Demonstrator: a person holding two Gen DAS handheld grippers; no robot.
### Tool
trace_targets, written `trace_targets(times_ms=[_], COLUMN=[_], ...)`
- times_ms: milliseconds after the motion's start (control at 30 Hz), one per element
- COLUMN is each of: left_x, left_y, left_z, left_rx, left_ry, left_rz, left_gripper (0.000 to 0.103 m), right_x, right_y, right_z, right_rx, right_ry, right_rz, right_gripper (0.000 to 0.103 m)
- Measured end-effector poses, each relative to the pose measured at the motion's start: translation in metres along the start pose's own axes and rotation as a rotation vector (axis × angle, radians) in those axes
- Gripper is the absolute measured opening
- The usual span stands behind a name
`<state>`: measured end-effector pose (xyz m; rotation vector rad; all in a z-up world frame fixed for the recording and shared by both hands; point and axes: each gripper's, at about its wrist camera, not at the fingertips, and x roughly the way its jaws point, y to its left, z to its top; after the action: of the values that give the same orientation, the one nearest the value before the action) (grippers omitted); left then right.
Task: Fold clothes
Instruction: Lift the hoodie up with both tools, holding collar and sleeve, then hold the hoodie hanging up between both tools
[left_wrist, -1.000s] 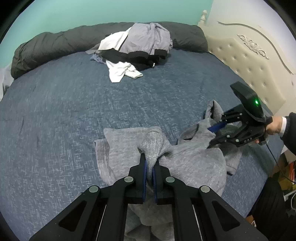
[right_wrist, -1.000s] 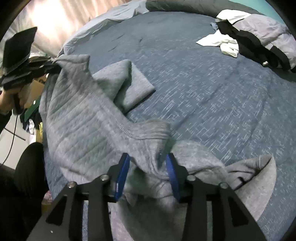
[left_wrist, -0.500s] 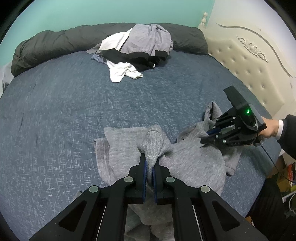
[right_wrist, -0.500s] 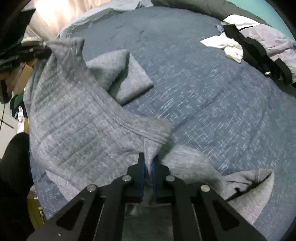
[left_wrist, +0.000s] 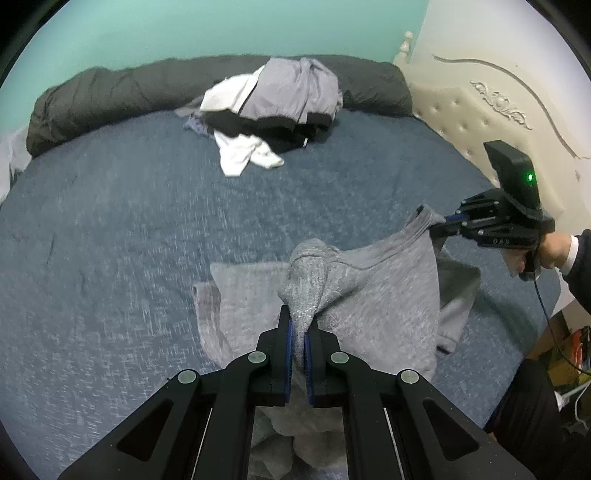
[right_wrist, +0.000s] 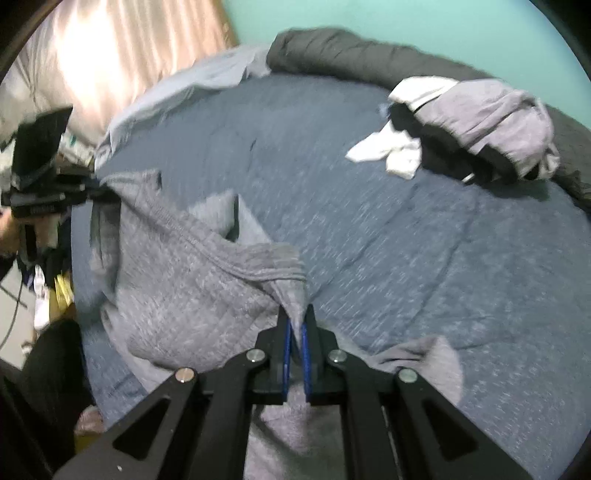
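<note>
Right gripper (right_wrist: 295, 325) has closed since a second ago: jaws then stood apart around a fold of the grey sweatshirt (left_wrist: 388, 295); now the blue pads (right_wrist: 287, 341) press together on a pinch of its ribbed edge. That gripper has also risen, pulling the cloth up off the bed (left_wrist: 129, 240).

Left gripper (left_wrist: 298, 326): jaws clamped on a bunched fold of the same sweatshirt, as before; it has come up slightly. Seen from the left wrist, the right gripper (left_wrist: 437, 230) holds a corner of the garment up in the air, cloth stretched in a taut line between the two grips. A second ago that corner lay slumped lower, near the mattress.

Lower part of the sweatshirt still rests on the blue bedspread near the bed's near edge; one sleeve (right_wrist: 424, 358) trails to the right in the right wrist view.

A person's hand (left_wrist: 546, 249) grips the right tool's handle, dark sleeve behind.

Far side of bed: heap of unfolded clothes (left_wrist: 273, 107), lilac, black and white, against a dark rolled duvet (left_wrist: 110, 92). Unchanged. Cream padded headboard (left_wrist: 480, 110) at right.
</note>
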<state>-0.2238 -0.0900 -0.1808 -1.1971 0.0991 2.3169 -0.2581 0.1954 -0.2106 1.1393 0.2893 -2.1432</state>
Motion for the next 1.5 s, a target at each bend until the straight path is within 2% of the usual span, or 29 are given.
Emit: trace_targets(times_ms=[233,400,733,933,1200,1333,1500], left_x=[-0.058,-0.106,-0.229,-0.296,-0.356,-0.371,-0.383], left_y=[-0.027,-0.042,-0.069,-0.091,-0.118,-0.133,-0.146], left_z=[0.034,0.068,0.154,0.194,0.231,0.235,0.226], left_rx=[0.053,0.068,0.138,0.165,0.198,0.223,0.242], left_ry=[-0.085,-0.179,-0.368,-0.473,-0.539,-0.550,-0.562], left_rz=[0.011,0.030,0.092,0.096,0.111,0.118,0.110], left_gripper=[0.005,0.005,0.005,0.005,0.005,0.005,0.005], right_x=[-0.085,-0.147,-0.300,-0.378,-0.451,-0.473,-0.486], right_y=[0.013,0.028,0.067,0.090,0.110,0.119,0.129], right_z=[0.027,0.051,0.123,0.153,0.167,0.165,0.152], right_rx=[0.007,-0.003,-0.067,-0.106,-0.113,-0.120,-0.125], right_ry=[-0.134,-0.217,-0.413,-0.498,-0.581,-0.603,-0.604], right_rz=[-0.054,-0.111,-0.268,-0.356,-0.431,-0.448,-0.456], right_gripper=[0.004,0.004,0.004,0.004,0.004,0.004,0.004])
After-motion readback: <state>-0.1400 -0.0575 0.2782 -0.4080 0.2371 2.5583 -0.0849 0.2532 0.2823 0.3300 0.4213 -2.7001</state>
